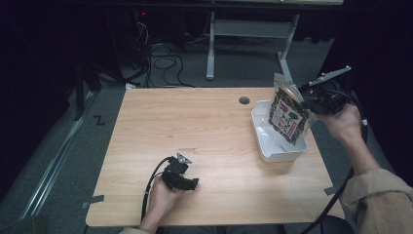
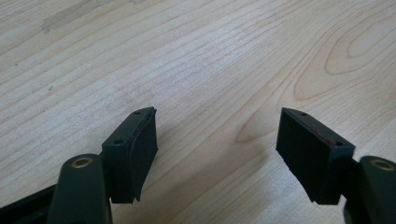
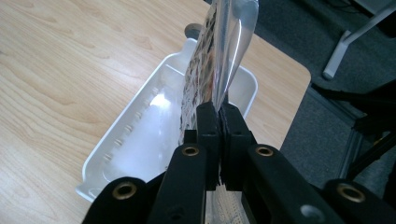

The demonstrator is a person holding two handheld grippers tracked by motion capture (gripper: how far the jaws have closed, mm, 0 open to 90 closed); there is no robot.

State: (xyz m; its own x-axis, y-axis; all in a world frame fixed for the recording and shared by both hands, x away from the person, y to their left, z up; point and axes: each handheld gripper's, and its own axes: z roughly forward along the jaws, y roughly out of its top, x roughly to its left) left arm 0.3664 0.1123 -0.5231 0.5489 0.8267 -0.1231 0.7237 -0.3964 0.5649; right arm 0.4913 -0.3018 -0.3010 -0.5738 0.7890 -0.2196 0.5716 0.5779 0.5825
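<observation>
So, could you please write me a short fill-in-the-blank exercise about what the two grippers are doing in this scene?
1. The right gripper is shut on a printed foil ____ .
2. The packet hangs over a white plastic ____ .
3. The left gripper, low over the light wooden table, has its jaws ____ .
4. The tray sits toward the table's ____ side in the high view.

Missing words: packet; tray; open; right

Left tool (image 1: 194,184) low, jaws apart; right tool (image 1: 306,102) raised, clamped.
</observation>
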